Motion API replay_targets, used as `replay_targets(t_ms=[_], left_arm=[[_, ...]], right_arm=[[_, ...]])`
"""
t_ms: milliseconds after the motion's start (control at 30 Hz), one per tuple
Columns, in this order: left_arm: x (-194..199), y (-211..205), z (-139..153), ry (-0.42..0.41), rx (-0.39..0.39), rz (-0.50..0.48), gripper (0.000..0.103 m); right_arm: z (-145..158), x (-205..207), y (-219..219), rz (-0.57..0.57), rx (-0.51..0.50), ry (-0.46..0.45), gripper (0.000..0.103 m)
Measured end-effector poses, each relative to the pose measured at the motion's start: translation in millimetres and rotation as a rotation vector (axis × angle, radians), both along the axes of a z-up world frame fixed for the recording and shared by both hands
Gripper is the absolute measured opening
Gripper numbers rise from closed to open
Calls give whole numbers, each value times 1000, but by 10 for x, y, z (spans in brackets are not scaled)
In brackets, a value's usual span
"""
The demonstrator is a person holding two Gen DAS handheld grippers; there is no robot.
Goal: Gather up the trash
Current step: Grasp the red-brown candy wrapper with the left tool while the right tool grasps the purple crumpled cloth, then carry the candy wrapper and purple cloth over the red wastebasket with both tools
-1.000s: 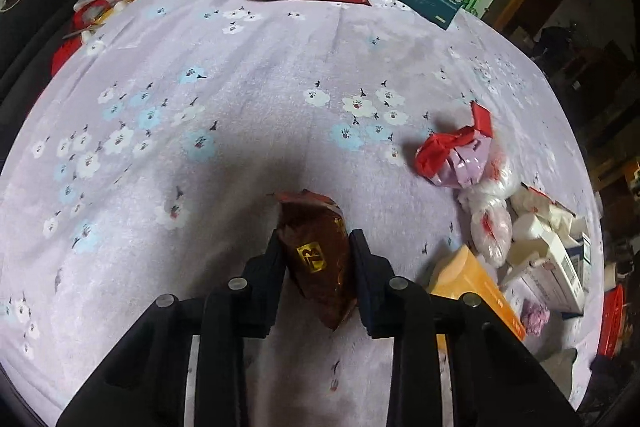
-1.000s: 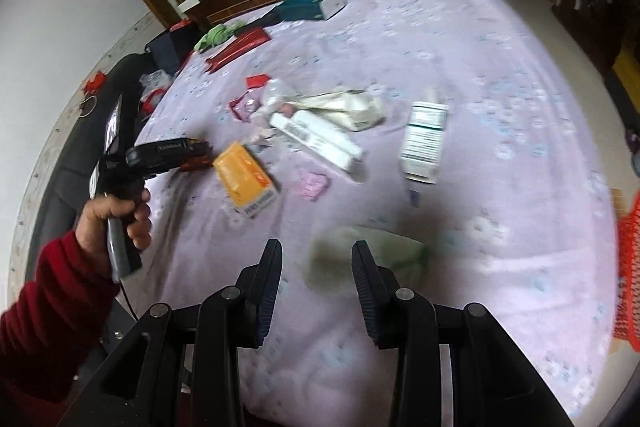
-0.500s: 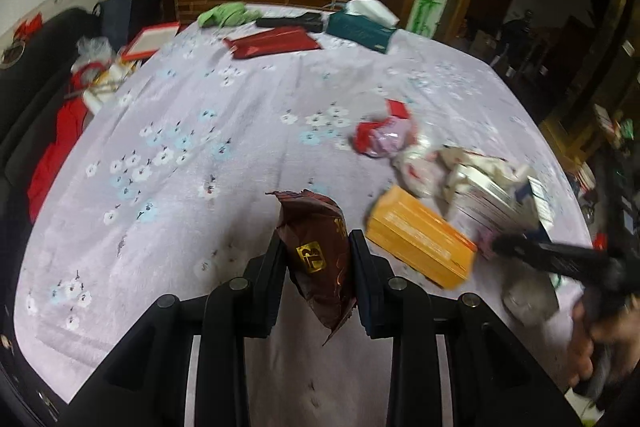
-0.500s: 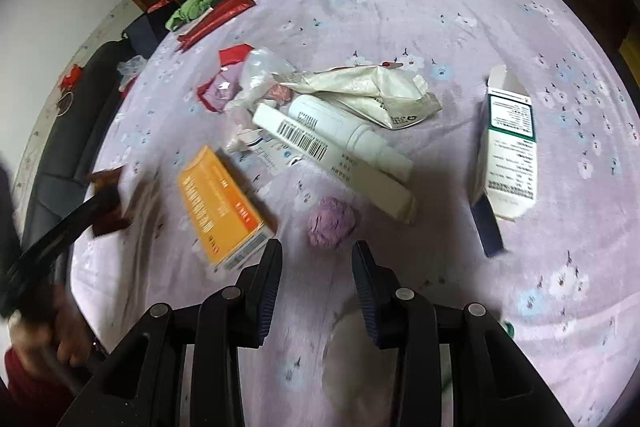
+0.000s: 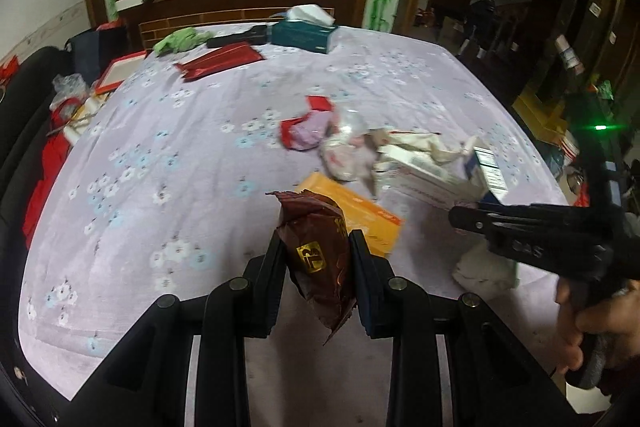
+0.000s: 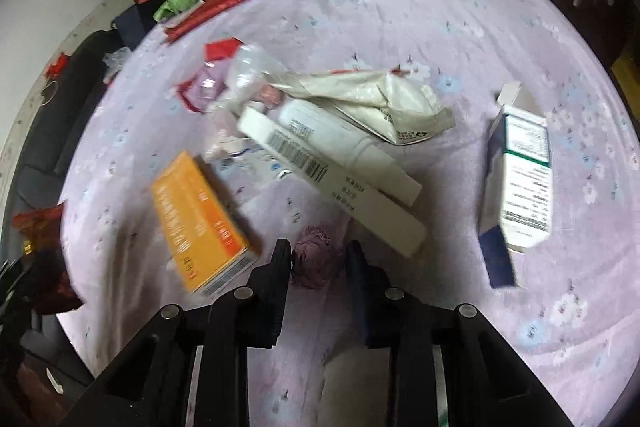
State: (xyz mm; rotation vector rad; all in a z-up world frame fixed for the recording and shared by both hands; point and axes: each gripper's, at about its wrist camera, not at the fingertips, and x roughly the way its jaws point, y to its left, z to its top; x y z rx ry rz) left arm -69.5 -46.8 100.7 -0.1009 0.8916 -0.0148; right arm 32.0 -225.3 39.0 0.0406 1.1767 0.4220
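the left gripper (image 5: 318,259) is clamping a dark red wrapper (image 5: 320,259) above the lilac cloth (image 5: 168,131). the right gripper (image 6: 318,261) is standing parted around a purple wad (image 6: 314,261), not gripping it; an orange box (image 6: 200,219) is lying just left.

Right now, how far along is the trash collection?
Early. In hand: the left gripper is shut on a dark red foil snack wrapper. The open right gripper straddles a crumpled purple paper wad, not gripped yet. Left on the floral purple tablecloth: orange flat carton, white barcoded tube box, crumpled white bag, white-and-blue carton, red-and-pink wrappers. No bin visible.
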Motion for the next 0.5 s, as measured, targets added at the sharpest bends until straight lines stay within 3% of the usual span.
replay_targets(t_ms=[200,500], left_arm=[[28,-408,35,-9,18,-69,29],[75,-904,101,-18,40,-148,29]], right_arm=[[399,-398,-225,20,-8,-117,30],[519,-752,-709,-33,-43,-141,30]])
